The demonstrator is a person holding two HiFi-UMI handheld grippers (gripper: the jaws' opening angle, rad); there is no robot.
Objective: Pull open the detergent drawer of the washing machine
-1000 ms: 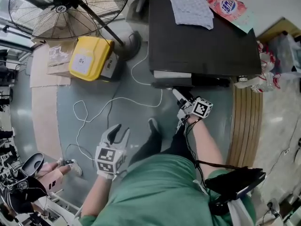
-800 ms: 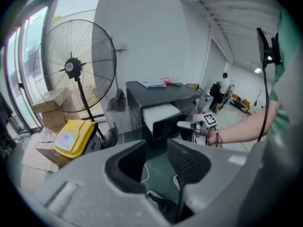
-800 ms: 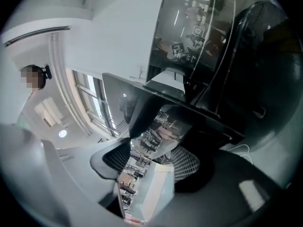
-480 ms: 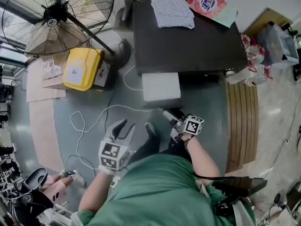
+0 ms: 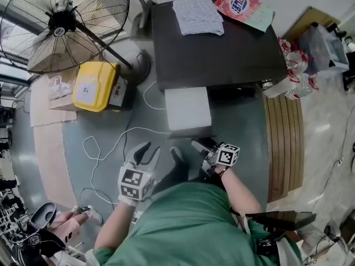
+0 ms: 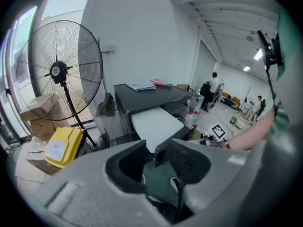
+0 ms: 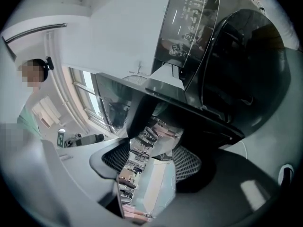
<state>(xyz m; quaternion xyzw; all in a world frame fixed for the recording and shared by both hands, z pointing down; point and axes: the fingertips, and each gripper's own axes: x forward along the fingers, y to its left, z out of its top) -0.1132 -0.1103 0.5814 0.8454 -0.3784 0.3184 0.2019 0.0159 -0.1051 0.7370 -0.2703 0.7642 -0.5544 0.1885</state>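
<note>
We see the detergent drawer pulled out from the front of the washing machine. The right gripper has its fingers wide, with the drawer's front edge between them and not squeezed. The left gripper hangs over the floor with nothing in it; its fingers have just been closing a little but are apart.
</note>
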